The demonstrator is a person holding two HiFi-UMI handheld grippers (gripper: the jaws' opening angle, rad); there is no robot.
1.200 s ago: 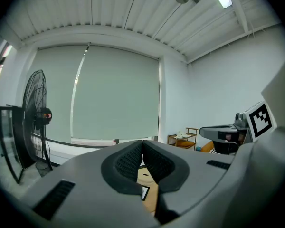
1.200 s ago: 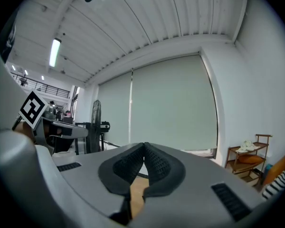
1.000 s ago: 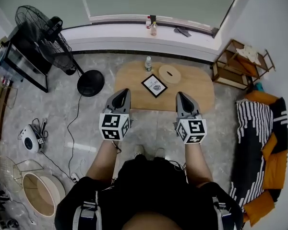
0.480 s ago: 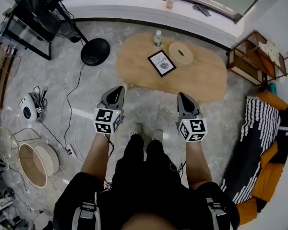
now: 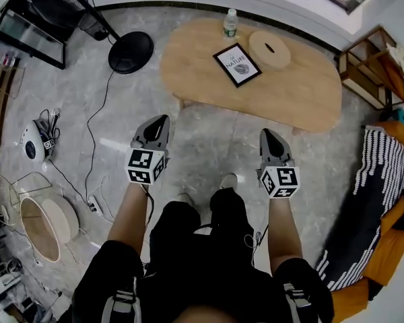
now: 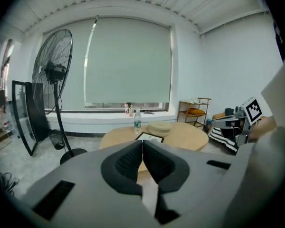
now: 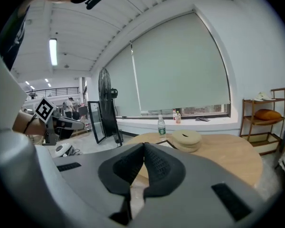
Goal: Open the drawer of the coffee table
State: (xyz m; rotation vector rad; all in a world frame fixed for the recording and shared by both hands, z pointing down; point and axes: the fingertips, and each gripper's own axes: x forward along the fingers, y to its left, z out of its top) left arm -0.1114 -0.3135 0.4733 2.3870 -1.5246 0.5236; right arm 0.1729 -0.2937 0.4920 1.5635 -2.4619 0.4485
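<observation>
Nearest us: left gripper [image 5: 159, 120] and right gripper [image 5: 266, 135], both clenched on nothing, above the floor [image 5: 209, 147]. Beyond: coffee table [image 5: 303, 96], well apart; drawer not visible to us. Risk: clenched jaws would likely bump the table front and miss any handle.

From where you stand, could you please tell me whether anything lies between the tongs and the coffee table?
Nothing visible does. Only bare floor separates the left tongs and right tongs, both shut and empty, from the coffee table. The drawer itself shows in no view.
</observation>
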